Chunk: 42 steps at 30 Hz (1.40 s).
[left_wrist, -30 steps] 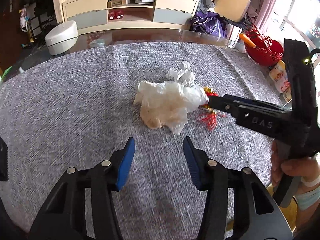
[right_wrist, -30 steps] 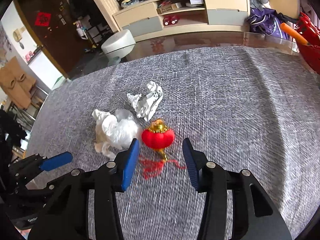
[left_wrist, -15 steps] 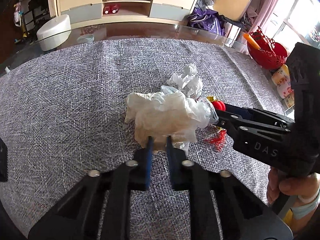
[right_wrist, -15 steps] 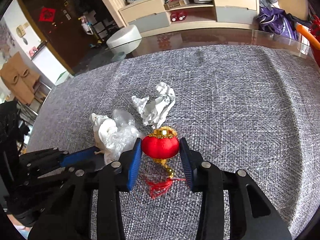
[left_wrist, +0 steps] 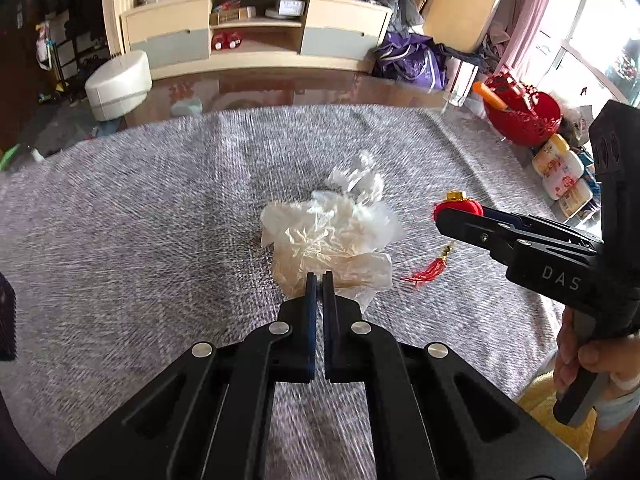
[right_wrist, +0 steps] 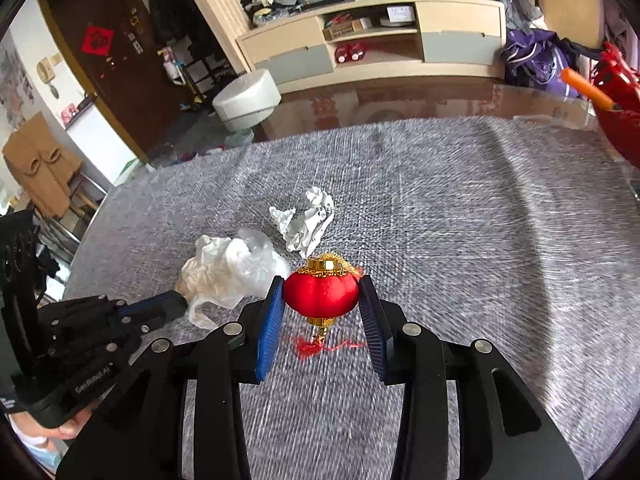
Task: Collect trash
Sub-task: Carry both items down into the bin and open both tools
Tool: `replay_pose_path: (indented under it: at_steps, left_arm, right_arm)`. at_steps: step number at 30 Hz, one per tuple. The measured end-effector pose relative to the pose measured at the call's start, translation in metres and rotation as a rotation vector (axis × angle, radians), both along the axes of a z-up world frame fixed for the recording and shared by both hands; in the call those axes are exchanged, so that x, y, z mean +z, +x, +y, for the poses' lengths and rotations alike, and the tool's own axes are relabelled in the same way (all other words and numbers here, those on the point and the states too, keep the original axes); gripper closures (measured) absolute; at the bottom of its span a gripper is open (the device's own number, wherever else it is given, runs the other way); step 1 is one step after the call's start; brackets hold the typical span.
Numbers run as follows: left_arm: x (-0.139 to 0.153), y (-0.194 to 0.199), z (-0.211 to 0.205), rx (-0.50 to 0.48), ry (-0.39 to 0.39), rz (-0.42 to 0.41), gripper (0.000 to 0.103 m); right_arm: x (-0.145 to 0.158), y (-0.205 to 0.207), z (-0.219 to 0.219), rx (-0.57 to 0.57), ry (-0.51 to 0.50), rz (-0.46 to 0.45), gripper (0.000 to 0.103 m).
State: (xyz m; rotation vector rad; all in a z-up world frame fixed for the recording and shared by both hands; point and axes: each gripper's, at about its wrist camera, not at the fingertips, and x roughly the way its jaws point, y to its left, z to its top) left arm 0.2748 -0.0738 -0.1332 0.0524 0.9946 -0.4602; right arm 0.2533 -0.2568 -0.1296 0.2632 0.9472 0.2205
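We've got the crumpled plastic bag (left_wrist: 334,240) in the middle of the grey-covered table (left_wrist: 120,240), and our left tool (left_wrist: 319,280) is pinched tight on its near edge, blue pads almost meeting with only thin film between them. Just to its right, the red lantern ornament (right_wrist: 321,294) sits squeezed between the pads of our right tool (right_wrist: 322,312), clamped on both flanks. Its body looks lifted clear of the cloth, gold cap up, while the red tassel (right_wrist: 316,346) trails down below, whether touching the cloth we cannot tell. Beyond both, a crumpled white paper wad (right_wrist: 308,222) lies loose on the table, close behind the bag and not yet collected.

Now the risks, as we judge them. That bite on the bag is a thin one: the film is slippery, and a quick lift could let it slide out of the pads or tear at the edge. The bag looks pressed up against the paper wad in the left view, so pulling it may drag the wad along or flick it off. The lantern is round and soft; a squeeze off its widest part could pop it out. Its dangling tassel could snag on the coarse weave. And the two tools are working close together, so a careless swing knocks one into the other.
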Motion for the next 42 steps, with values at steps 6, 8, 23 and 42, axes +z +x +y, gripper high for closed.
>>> replay_pose_path:
  at_steps: [6,8,23,42]
  left_arm:
    - [0.035,-0.036,0.007,0.009,-0.011,-0.064,0.102]
    - [0.043,-0.047,0.009,0.010,-0.014,-0.077,0.102]
    - [0.067,-0.162,0.034,0.022,-0.052,-0.109,0.102]
    - [-0.021,-0.255,0.052,0.012,-0.037,0.062,0.102]
  right_arm:
    - [0.030,-0.034,-0.002,-0.005,-0.001,-0.048,0.064]
    - [0.038,-0.046,-0.003,-0.007,0.000,-0.062,0.064]
    - [0.055,-0.156,0.015,0.019,-0.011,-0.085,0.064]
    - [-0.022,-0.239,0.035,0.042,-0.013,0.081,0.064]
